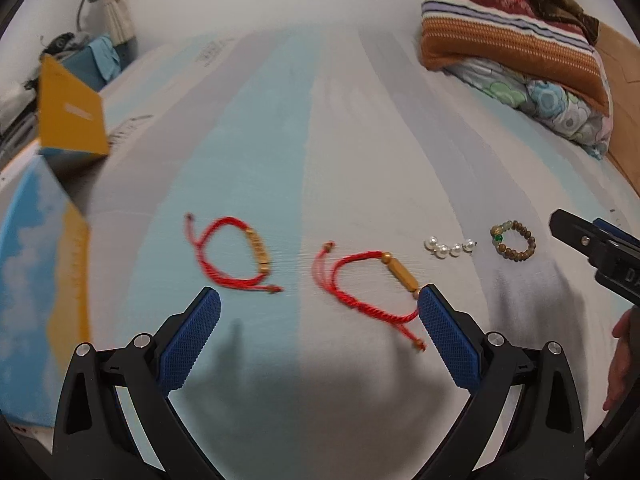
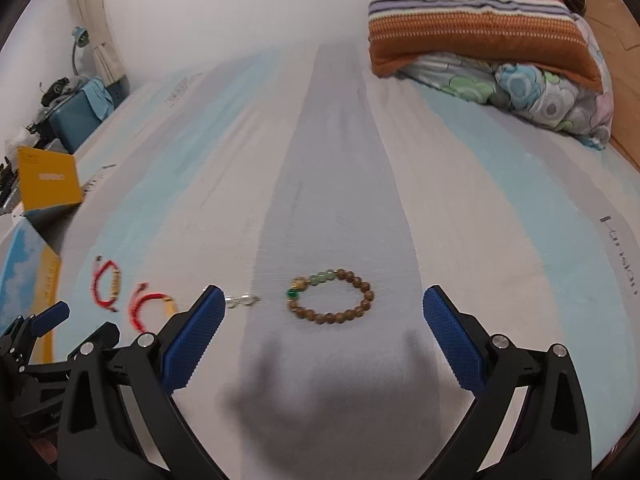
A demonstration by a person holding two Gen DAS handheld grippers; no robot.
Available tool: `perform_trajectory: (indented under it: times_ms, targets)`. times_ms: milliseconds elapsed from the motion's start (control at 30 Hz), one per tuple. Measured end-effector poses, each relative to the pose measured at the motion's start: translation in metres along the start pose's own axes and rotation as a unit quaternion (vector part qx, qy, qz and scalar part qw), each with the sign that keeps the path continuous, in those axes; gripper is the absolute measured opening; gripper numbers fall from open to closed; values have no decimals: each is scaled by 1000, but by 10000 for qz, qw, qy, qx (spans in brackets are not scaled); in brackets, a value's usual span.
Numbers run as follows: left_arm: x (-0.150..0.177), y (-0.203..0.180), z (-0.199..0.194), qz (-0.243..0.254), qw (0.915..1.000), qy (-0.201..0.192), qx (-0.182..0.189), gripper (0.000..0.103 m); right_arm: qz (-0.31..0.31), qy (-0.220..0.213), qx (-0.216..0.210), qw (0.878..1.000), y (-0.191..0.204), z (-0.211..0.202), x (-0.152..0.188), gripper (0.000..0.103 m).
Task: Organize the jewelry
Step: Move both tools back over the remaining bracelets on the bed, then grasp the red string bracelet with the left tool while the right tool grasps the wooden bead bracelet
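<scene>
Between right tool (image 2: 320,300) blades, wooden bead bracelet (image 2: 332,296), bare sheet (image 2: 480,240) around.

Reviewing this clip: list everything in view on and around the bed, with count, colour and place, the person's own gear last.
red cord bracelets: 2, red with gold beads, side by side, left of the row
pearl piece: 1, white, between the cords and the beads
wooden bead bracelet: 1, brown with green beads, right end of the row
bed sheet: 1, pale blue and grey stripes, under all the jewelry
folded blankets: 1 stack, striped and floral, far right
yellow box: 1, far left
left tongs: open, above the cords
right tongs: open, above the beads
</scene>
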State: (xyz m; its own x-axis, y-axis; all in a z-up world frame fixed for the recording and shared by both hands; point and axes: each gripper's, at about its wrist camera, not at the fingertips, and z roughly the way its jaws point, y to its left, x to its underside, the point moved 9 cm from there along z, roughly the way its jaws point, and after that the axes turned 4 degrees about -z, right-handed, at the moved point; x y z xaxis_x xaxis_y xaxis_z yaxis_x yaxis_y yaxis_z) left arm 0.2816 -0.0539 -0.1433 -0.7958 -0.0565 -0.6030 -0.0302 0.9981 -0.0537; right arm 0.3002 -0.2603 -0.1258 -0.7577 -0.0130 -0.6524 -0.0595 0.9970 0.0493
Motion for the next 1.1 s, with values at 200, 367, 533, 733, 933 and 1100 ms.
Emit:
perform_trajectory:
  times_ms: [200,367,533,733,933,1100]
  targets:
    - [5,-17,32,116,9997,211,9,97,87,269,21,9996,-14,34,4,95]
    - [9,-26,50,208,9992,346,20,97,115,479,-80,9988,-17,56,6,95]
    - [8,-29,57,209,9993,308,26,97,143,712,-277,9970,-13,73,12,89]
    - [10,-30,59,308,9993,224,28,96,122,836,-253,9961,-11,82,16,77]
    - [11,-29,57,335,9993,178,55,84,93,826,-27,9965,-16,80,18,56]
    - [13,-29,52,409,9990,137,131,70,22,787,158,9968,-19,78,19,33]
